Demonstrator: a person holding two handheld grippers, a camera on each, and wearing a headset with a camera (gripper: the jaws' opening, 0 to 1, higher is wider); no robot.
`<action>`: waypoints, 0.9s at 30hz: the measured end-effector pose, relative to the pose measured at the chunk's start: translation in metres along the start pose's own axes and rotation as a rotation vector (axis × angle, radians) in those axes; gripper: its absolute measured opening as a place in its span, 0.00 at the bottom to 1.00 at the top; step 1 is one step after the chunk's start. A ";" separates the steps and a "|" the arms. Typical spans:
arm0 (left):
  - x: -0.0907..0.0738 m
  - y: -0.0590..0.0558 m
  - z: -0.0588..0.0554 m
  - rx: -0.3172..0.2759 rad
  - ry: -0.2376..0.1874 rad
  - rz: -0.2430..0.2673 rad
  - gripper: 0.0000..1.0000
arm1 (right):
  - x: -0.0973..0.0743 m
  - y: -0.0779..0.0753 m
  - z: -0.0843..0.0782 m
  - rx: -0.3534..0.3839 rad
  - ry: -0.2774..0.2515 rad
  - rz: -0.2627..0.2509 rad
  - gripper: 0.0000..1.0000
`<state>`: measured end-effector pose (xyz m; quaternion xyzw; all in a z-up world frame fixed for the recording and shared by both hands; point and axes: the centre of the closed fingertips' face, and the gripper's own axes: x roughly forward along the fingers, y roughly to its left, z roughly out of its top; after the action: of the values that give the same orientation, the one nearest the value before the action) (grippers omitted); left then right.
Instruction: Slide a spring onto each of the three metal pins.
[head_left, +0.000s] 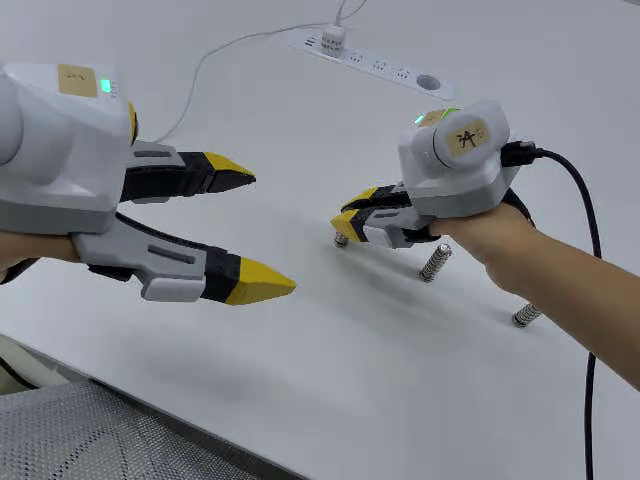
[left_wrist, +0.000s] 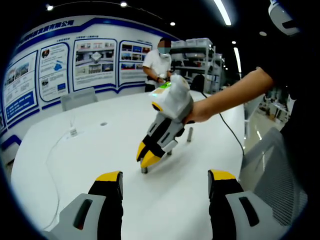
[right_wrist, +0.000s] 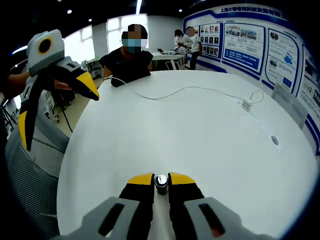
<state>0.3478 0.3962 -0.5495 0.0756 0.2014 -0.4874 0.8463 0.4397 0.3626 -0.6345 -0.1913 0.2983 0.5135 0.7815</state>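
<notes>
Left hand-held gripper (head_left: 270, 232), right hand-held gripper (head_left: 348, 213) — white shells, yellow-tipped black jaws

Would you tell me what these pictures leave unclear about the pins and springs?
- Right gripper view: the metal piece clamped in the right gripper shows end-on; spring or pin, unclear.
- Head view: its tips mostly hide the pin beneath.
- Head view: coils hide whatever stands inside the middle spring and the near spring.

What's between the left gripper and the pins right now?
The right gripper, shut on a spring, sits directly ahead of the open left gripper. Nothing else visible stands on the table between them.
</notes>
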 end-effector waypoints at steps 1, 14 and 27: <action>0.000 -0.001 0.000 -0.001 0.001 -0.002 0.71 | 0.000 0.000 0.000 -0.003 0.001 0.000 0.12; 0.000 -0.005 0.000 0.004 0.008 -0.011 0.71 | -0.005 -0.002 0.005 -0.038 0.002 -0.015 0.20; -0.003 0.003 0.033 -0.036 -0.110 0.022 0.71 | -0.054 0.008 0.026 -0.011 -0.112 0.030 0.28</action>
<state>0.3576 0.3893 -0.5182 0.0357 0.1624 -0.4778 0.8626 0.4234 0.3438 -0.5792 -0.1622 0.2539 0.5367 0.7882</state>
